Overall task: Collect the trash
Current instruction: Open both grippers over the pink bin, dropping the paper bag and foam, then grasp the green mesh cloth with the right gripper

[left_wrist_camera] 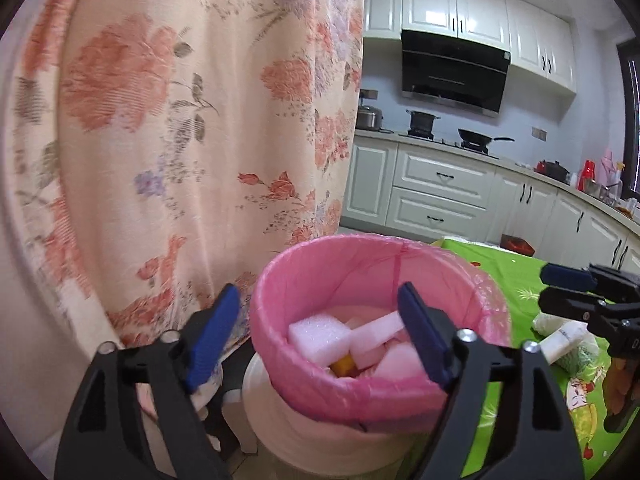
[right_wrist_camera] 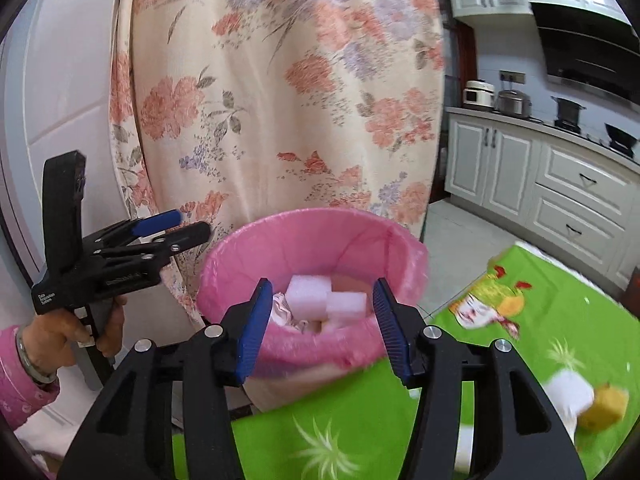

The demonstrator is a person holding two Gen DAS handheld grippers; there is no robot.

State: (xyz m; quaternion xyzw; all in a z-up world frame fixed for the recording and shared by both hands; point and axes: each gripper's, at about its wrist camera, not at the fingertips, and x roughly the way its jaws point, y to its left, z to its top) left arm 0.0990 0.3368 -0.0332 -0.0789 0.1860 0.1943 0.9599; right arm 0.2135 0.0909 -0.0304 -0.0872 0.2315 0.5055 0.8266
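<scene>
Drop step looked done: both grippers hung over the pink-lined round plastic bin, left gripper wide and empty, right gripper half-spread and empty. White foam blocks lay inside the bin. Next: fetch the yellow foam cube from the green tablecloth beside the bin.

A cream curtain printed with coral and lilac flowers hangs close by, filling much of the view. Beyond it runs a kitchen: white panelled cabinets under a pale counter, more white cupboards above, and a black range hood on a bluish wall. A pot and a dark pan sit on the stove. The floor is pale tile, in soft daylight.
</scene>
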